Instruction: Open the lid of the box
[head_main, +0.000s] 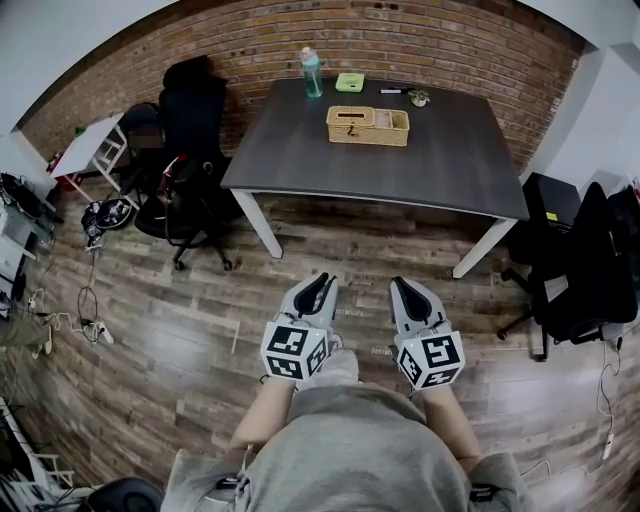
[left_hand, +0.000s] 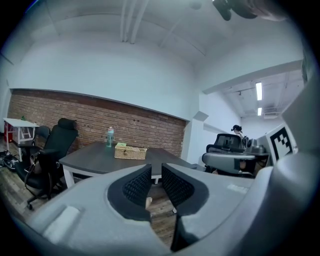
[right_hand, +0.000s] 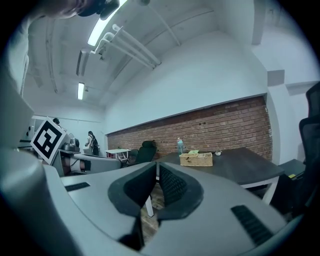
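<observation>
Brick wall (head_main: 400, 30) and plank floor (head_main: 180, 330) frame a dark table (head_main: 300, 150), and the wicker box (head_main: 367, 126) sits on that table towards its far edge, with a bottle (head_main: 312, 72) and a small green container (head_main: 349, 82) behind it. A black office chair (head_main: 190, 130) stands at the table's left end. Both grippers hover over the floor on the table's near side, well apart from the box: the left gripper (head_main: 322, 281) has its jaws parted by a narrow gap with nothing between them, while the right gripper (head_main: 400, 285) has its jaws closed together, empty
</observation>
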